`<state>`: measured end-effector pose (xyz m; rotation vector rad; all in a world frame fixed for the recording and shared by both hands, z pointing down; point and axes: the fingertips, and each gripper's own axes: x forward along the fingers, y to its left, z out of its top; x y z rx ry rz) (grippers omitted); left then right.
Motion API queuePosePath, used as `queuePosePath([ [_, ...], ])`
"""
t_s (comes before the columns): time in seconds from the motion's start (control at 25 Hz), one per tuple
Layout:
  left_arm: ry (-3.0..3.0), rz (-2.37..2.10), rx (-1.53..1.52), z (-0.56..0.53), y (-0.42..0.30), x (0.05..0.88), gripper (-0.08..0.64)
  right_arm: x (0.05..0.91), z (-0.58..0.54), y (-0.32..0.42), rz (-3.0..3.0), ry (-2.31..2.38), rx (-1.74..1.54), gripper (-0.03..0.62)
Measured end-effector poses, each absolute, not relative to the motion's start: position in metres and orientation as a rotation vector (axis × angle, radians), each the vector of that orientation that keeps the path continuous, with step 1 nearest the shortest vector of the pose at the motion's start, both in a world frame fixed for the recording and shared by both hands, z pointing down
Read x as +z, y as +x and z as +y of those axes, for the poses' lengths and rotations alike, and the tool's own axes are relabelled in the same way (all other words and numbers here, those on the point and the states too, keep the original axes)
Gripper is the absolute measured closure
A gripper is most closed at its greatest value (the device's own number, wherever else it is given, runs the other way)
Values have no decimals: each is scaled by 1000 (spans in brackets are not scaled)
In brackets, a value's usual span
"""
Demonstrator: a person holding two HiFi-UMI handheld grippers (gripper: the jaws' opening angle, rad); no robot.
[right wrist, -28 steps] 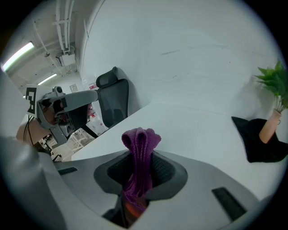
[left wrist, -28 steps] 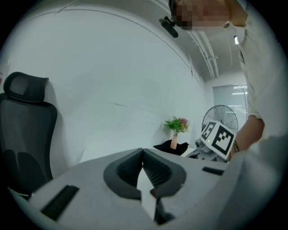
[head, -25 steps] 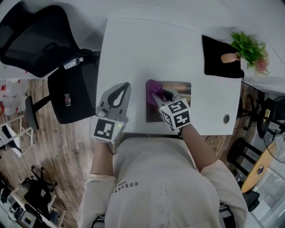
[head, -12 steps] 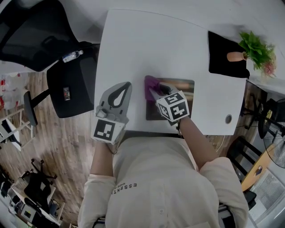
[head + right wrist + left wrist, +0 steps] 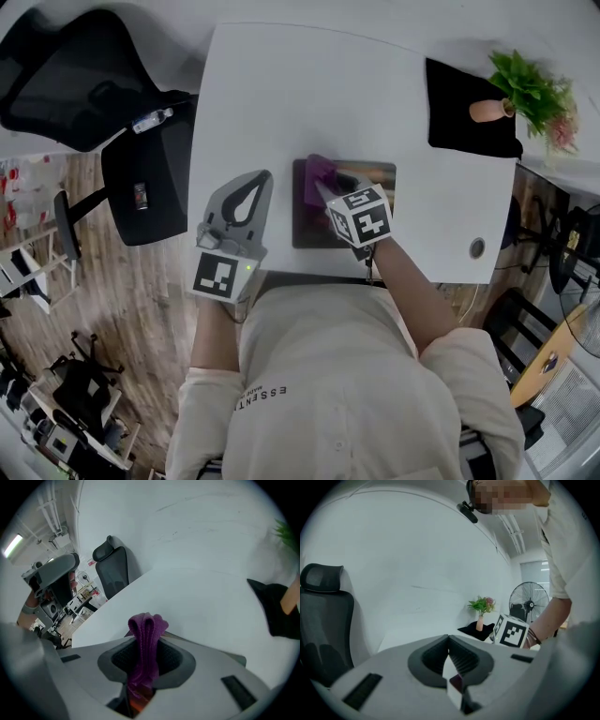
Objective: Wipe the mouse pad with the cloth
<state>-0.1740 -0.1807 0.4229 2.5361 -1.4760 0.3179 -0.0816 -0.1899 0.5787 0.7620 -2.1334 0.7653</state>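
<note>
A dark mouse pad (image 5: pixel 361 202) lies on the white table (image 5: pixel 309 94) near its front edge. A purple cloth (image 5: pixel 319 176) rests on the pad's left part, and my right gripper (image 5: pixel 326 192) is shut on it. In the right gripper view the cloth (image 5: pixel 145 639) sticks up folded between the jaws of that gripper (image 5: pixel 146 641). My left gripper (image 5: pixel 263 180) rests on the table left of the pad, shut and holding nothing. In the left gripper view that gripper's (image 5: pixel 449 640) jaws meet at the tip.
A black mat (image 5: pixel 469 127) with a small vase and a green plant (image 5: pixel 530 89) sits at the table's back right. A round cable hole (image 5: pixel 476 248) is at the front right. Black office chairs (image 5: pixel 75 80) stand left of the table. A fan (image 5: pixel 528 603) stands far right.
The right gripper and cloth have shifted slightly inward from the pad's left edge. The left gripper has stayed in place. The head view has drifted a little.
</note>
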Motion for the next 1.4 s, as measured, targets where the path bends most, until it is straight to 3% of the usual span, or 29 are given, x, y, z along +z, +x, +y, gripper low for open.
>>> queuePosePath([
  [1.4, 2605, -1496, 383, -161, -41, 412, 558, 570, -206, 115, -2049, 970, 707, 492],
])
